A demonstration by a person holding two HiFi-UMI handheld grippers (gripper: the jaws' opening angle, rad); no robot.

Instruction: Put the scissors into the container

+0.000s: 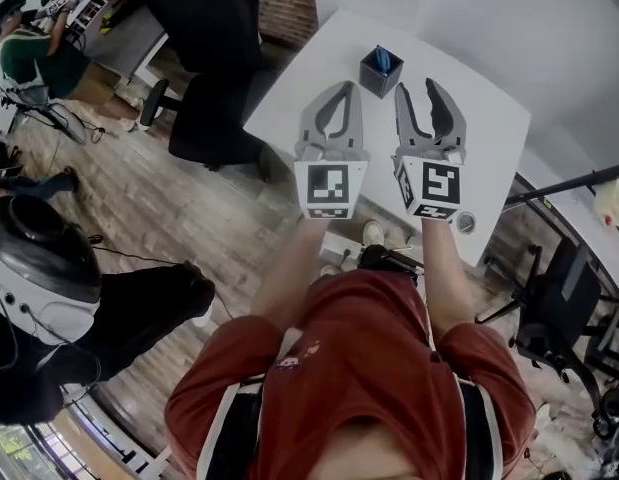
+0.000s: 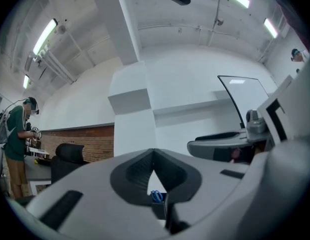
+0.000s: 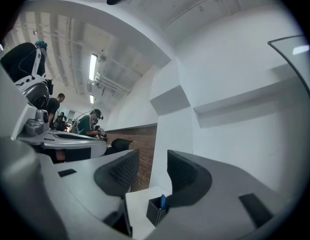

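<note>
Head view, blue-handled scissors [image 1: 383,60] standing in the dark container [image 1: 374,76] on the white table [image 1: 489,108], left gripper view, left gripper [image 2: 153,152] clenched tip to tip on nothing (scissors handles peek out below), right gripper view, right gripper [image 3: 148,169] released, empty, container beyond the gap.

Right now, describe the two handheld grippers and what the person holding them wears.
Both the left gripper and the right gripper are light grey plastic, with curved jaws lined by dark ribbed pads. Each carries a white cube printed with black square markers. The person wears a red shirt with black-and-white side stripes.
</note>
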